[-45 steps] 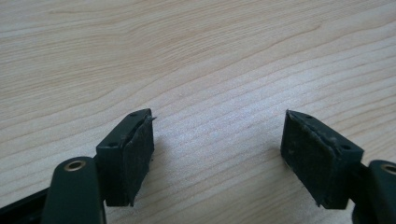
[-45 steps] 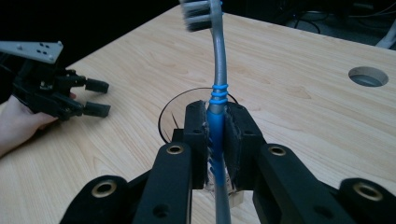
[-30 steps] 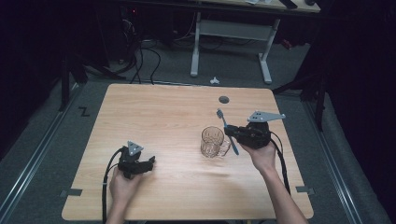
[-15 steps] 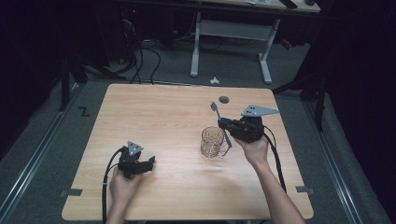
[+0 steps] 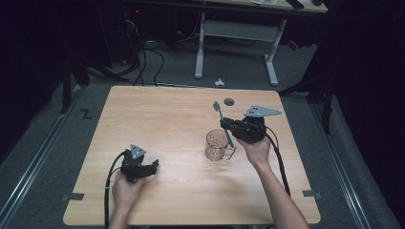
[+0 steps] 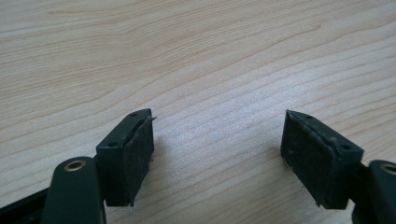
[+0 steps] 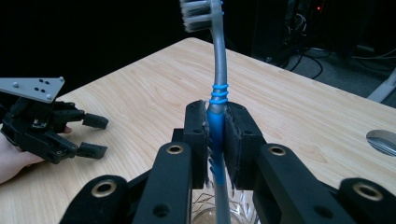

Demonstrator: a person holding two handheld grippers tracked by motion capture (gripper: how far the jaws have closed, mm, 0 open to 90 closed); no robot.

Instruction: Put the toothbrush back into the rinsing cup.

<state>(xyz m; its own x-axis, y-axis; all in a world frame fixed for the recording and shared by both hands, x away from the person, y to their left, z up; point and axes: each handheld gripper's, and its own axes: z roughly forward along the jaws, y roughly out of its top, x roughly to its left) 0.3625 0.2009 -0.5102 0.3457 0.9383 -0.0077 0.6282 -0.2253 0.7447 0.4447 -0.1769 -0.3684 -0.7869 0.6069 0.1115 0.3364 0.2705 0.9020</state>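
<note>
My right fingers (image 7: 215,140) are clamping the blue toothbrush (image 7: 218,100) upright, its tail dipping into the glass mug (image 5: 218,145) on the counter (image 5: 162,119). A tilt risks tipping the mug. My left fingers (image 6: 219,161) are gaping empty.

Wood table (image 5: 172,119) — glass mug (image 5: 218,145), small dark disc (image 5: 229,101), perhaps a cap.

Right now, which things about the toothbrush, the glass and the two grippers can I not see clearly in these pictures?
- Toothbrush: in the right gripper view its lower end is cut off by the bottom edge, below the right gripper.
- Glass mug: in the high view, too small to tell whether the brush tip touches the bottom.
- Small grey disc: too small to identify.
- Left gripper: the left gripper view's edge cuts off its body.
</note>
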